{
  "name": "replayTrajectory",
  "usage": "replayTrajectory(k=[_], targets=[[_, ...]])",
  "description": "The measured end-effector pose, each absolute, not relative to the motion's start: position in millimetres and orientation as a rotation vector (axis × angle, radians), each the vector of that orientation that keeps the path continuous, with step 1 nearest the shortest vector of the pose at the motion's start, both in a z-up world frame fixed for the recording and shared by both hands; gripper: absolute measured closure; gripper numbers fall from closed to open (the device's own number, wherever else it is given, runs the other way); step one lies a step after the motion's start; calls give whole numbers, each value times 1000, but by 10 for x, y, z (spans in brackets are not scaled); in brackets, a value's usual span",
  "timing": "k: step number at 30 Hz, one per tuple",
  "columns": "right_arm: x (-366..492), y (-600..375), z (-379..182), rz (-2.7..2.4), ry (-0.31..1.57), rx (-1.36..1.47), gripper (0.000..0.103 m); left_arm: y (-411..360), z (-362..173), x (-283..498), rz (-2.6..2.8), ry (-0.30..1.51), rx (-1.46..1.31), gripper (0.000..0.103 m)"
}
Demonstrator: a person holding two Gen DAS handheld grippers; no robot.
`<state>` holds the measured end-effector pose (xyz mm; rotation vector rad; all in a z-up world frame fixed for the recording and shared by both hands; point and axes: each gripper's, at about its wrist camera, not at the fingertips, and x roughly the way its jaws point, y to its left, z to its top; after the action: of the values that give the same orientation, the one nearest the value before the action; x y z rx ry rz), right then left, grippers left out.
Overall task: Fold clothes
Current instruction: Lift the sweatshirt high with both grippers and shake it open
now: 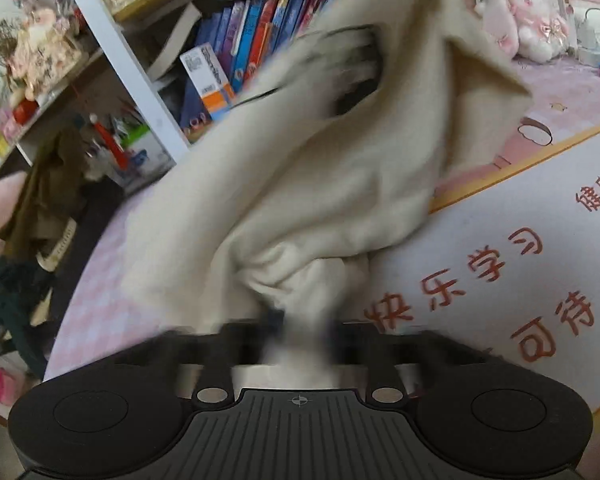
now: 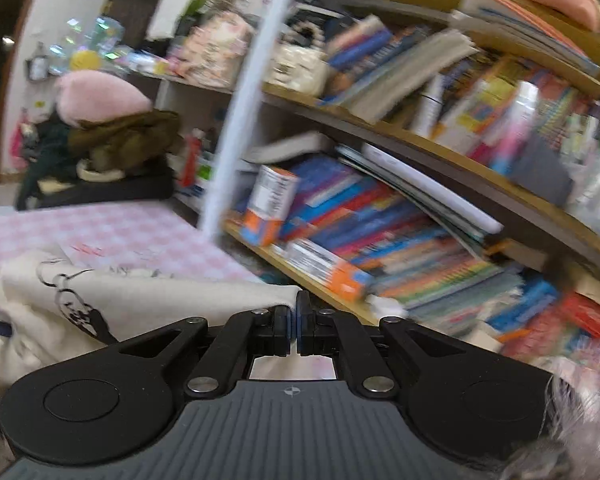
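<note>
A wooden bookshelf (image 2: 440,148) stood behind the surface (image 2: 112,232), which wore a pink checked cloth. Rows of colourful books (image 2: 364,216) leaned on its lower shelves, and a white post (image 2: 240,120) rose at its left end. Left of the bookshelf, a pink cushion (image 2: 100,96) lay on a pile of dark clothes. To the right of the bookshelf sat pink plush toys (image 1: 528,20). Daylight filled the room.

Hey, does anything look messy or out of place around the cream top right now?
The cream top is bunched and twisted, not flat: one wad is pinched in the left tool, and its edge sits at the shut right tool. Behind it, books on the shelf lean over instead of standing upright.
</note>
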<state>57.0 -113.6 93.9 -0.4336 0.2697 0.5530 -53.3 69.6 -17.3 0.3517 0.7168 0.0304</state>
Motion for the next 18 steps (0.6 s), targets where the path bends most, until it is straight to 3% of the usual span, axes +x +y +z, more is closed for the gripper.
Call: replayTrajectory(k=[8, 18], targets=[[358, -1687, 1235, 498, 196, -394, 101, 1800, 1216, -897, 127, 324, -81, 95], [-316, -1988, 2447, 815, -231, -215, 101, 2108, 2443, -1498, 181, -290, -272, 95]])
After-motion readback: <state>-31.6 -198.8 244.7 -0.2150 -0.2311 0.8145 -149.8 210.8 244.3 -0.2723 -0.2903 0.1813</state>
